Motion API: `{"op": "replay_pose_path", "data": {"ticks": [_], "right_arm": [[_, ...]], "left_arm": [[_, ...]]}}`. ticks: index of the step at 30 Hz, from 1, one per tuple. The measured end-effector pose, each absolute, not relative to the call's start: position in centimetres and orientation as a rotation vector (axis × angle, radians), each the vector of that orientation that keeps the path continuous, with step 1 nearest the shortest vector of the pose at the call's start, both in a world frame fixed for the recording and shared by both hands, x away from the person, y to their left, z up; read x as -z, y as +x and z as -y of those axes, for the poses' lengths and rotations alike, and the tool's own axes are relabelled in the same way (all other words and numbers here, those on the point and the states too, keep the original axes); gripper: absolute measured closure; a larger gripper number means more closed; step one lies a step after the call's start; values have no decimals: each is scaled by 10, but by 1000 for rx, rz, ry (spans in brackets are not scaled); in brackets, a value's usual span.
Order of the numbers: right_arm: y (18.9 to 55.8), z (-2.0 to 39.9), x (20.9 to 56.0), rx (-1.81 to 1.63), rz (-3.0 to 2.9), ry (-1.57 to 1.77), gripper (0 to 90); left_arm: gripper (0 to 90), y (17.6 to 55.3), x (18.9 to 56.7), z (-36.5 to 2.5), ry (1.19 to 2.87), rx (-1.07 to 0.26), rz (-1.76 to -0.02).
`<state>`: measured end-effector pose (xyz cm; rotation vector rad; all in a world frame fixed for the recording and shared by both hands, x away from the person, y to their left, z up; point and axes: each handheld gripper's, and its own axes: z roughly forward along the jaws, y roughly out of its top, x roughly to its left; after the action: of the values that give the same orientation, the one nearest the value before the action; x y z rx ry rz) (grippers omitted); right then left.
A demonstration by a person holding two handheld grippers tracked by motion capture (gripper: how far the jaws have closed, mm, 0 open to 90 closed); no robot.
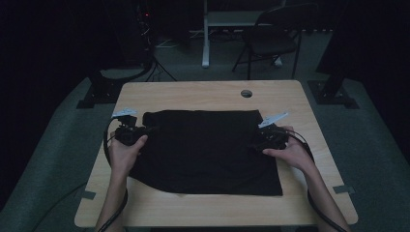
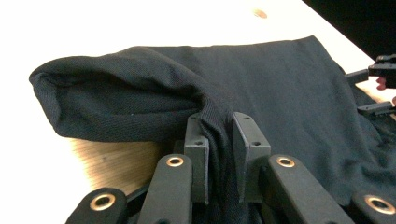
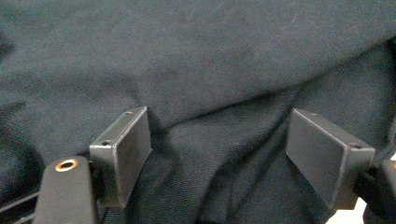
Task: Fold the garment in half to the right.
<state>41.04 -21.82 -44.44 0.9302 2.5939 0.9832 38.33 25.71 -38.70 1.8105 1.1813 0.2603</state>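
Note:
A black cloth [image 1: 208, 150] lies spread over the middle of the wooden table [image 1: 193, 94]. At the cloth's left edge my left gripper [image 1: 144, 131] is shut on a fold of it. In the left gripper view the two pads [image 2: 198, 140] pinch a raised ridge of black cloth [image 2: 289, 93], and the edge beside them is lifted and rolled over. My right gripper [image 1: 258, 140] rests at the cloth's right edge. In the right gripper view its jaws stand wide apart, right gripper [image 3: 219, 140], over wrinkled black cloth [image 3: 187, 56], with the pads not pressing on it.
A round cable hole [image 1: 246, 93] sits near the table's far edge. Behind the table are a folding chair [image 1: 270, 38], a white desk leg [image 1: 206, 34] and a dark stand base [image 1: 121, 72]. The right gripper [image 2: 378, 84] shows far off in the left gripper view.

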Motion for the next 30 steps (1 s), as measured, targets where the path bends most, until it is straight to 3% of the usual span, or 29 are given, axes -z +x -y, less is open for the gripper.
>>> {"op": "replay_pose_path", "data": {"ticks": [15, 30], "right_arm": [[414, 187, 445, -1015, -2619, 869, 217], [415, 182, 447, -1044, -2611, 852, 214]], "left_arm": [[787, 367, 377, -274, 1773, -281, -1158], [792, 363, 346, -238, 1819, -284, -1033]]}}
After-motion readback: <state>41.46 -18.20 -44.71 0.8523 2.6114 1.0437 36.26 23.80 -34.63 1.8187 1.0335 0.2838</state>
